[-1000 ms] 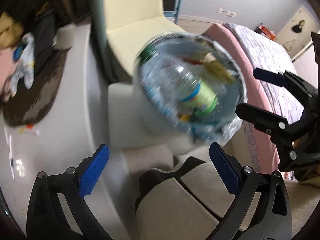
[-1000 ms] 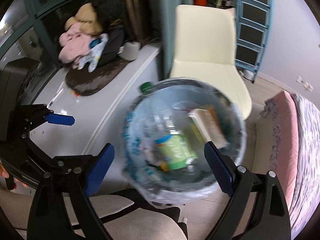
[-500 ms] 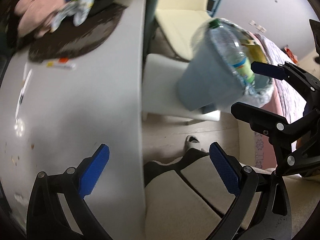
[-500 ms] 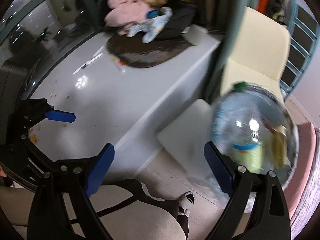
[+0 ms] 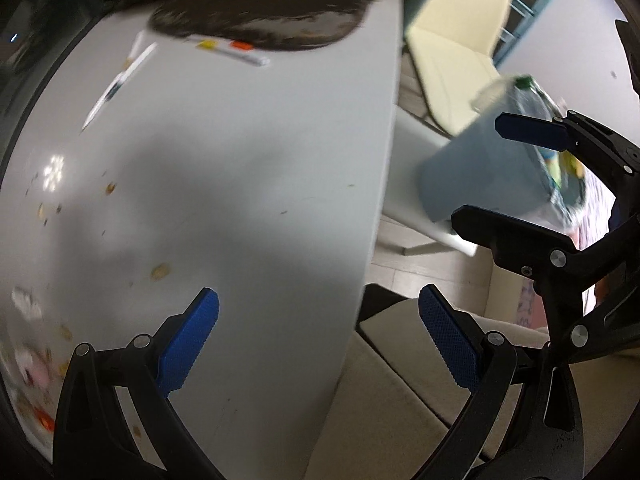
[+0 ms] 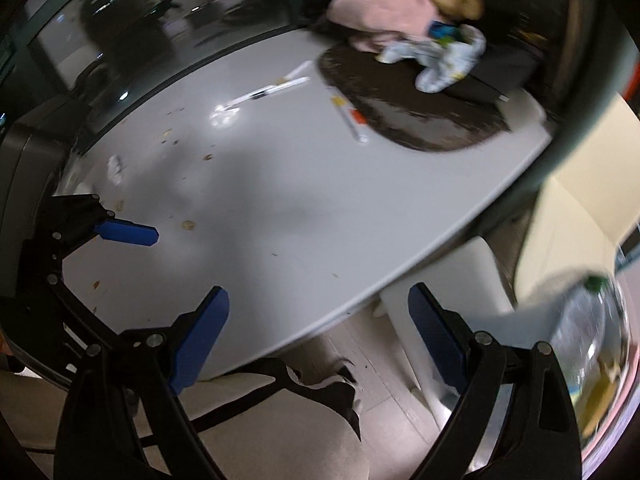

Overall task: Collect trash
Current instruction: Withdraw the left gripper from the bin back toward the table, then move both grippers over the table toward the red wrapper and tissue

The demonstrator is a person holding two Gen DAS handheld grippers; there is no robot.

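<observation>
While both grippers were poised over the table (image 5: 248,168), the trash was seen as scattered crumbs (image 5: 160,271) and small scraps (image 5: 25,305) along the table's near-left part in the left wrist view; in the right wrist view the same litter (image 6: 188,224) lay just beyond the left gripper's blue pad. Motion blur prevented the scraps from being identified further. A bin (image 5: 480,176), lined with a bag and already loaded with a bottle (image 6: 596,320) and other waste, was located off the table's right edge, on a white stool (image 5: 424,216) near a cream chair (image 5: 452,44).

The left gripper (image 5: 318,338) was observed with its jaws spread wide and nothing between them. The right gripper (image 6: 318,336) was likewise released, its jaws apart and empty. Both were angled steeply down at the tabletop.

Farther back, pens (image 6: 272,90), a labelled tube (image 6: 352,118), a dark mat (image 6: 412,104) and a heap of cloth (image 6: 400,12) were noted; none of these was judged certain to be trash.

The step in hand was judged to be the approach to the next piece of litter. The next move was expected to require one gripper to be lowered over a single scrap, with the jaws straddling it close to the surface before closing, since the pieces looked flat and small and could be pushed aside rather than pinched.
</observation>
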